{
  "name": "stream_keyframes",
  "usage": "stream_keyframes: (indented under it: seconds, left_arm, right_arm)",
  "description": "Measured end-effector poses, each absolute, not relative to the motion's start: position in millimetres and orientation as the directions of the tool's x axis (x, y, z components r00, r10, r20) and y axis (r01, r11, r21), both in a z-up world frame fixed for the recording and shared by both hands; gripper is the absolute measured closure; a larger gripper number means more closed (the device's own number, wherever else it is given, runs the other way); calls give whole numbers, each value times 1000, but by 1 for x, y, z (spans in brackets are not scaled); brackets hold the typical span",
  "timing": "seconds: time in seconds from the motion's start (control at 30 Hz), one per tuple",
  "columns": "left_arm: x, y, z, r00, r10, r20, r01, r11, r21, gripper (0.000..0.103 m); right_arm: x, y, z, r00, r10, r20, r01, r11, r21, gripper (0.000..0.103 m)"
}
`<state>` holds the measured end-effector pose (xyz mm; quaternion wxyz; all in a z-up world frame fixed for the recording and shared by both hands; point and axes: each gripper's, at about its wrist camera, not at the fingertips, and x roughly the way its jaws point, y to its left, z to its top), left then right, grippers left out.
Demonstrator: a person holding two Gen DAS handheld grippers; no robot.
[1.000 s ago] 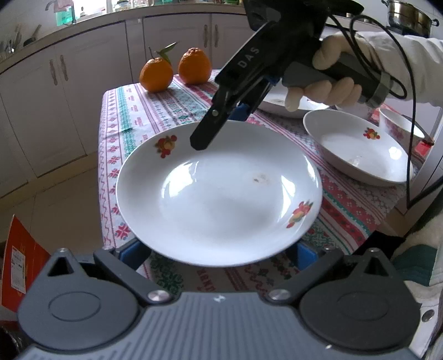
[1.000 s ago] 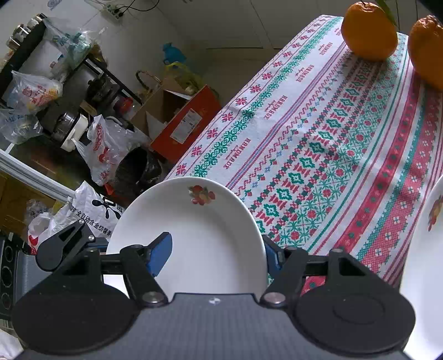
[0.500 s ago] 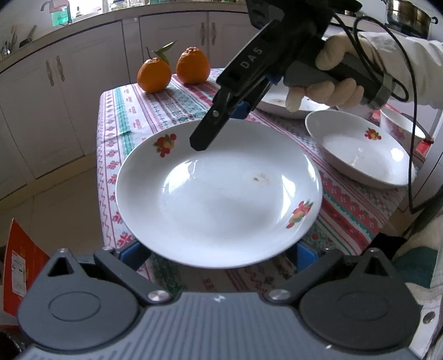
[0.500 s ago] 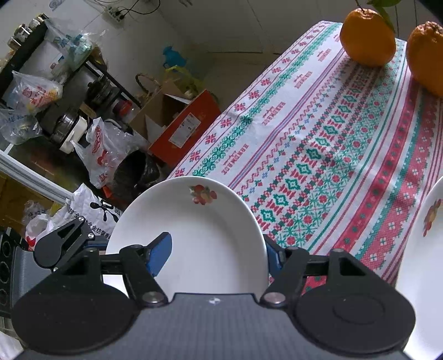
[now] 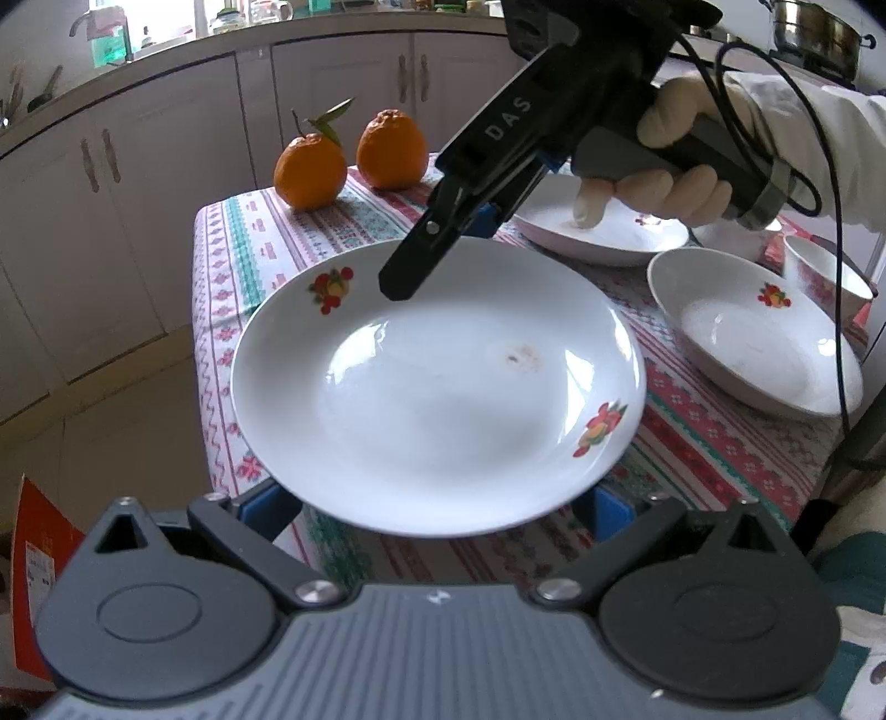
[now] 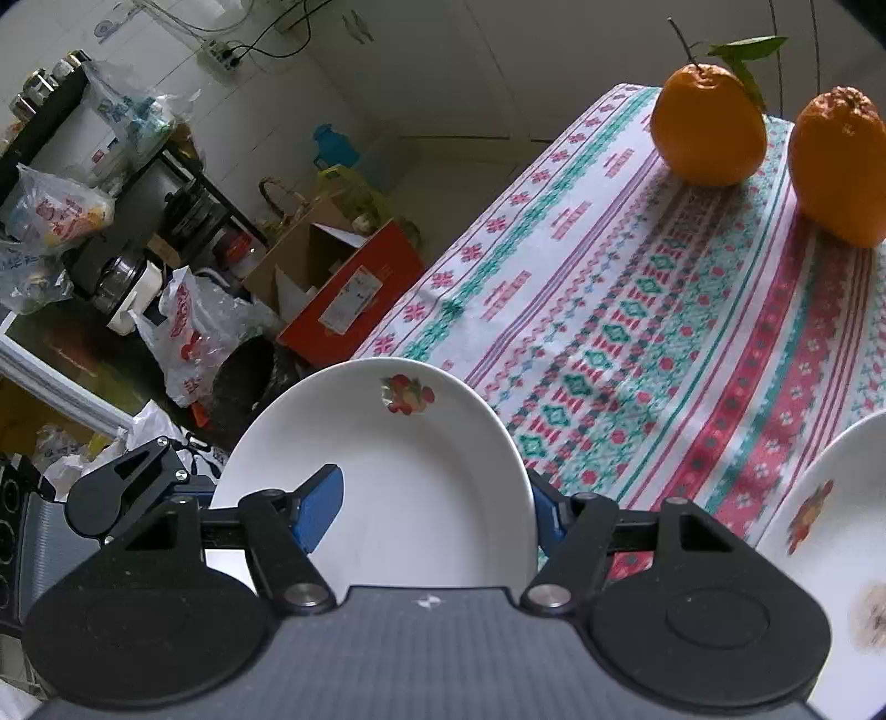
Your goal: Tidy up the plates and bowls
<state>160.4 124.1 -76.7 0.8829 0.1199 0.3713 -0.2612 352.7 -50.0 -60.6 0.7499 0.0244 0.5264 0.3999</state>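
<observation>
Nearest, the left claw (image 5: 437, 498) is clamped on the near rim of a white plate (image 5: 437, 387), held above the desk's (image 5: 720, 443) edge. The right claw (image 6: 432, 509) grips the same plate's far rim. I judge the plate is being carried; next it should go onto the other plates (image 5: 753, 343) farther off, near the oranges (image 5: 310, 171).

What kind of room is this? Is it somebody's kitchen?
Most likely a home kitchen. White cupboards run under a countertop, a steel pot sits at the back, and a table with a patterned tablecloth holds two oranges and white plates. Shopping bags crowd the floor.
</observation>
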Motion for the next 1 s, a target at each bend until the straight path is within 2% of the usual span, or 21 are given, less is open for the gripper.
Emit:
stream_keyframes:
  seconds: [0.67, 1.0]
  left_arm:
    - [192, 119, -89, 570, -389, -724, 567, 824, 4, 1]
    - [193, 117, -89, 584, -372, -721, 569, 822, 37, 1]
  right_arm:
    - [376, -58, -70, 169, 600, -782, -549, 716, 432, 29]
    - [375, -58, -70, 184, 593, -784, -549, 724, 419, 29]
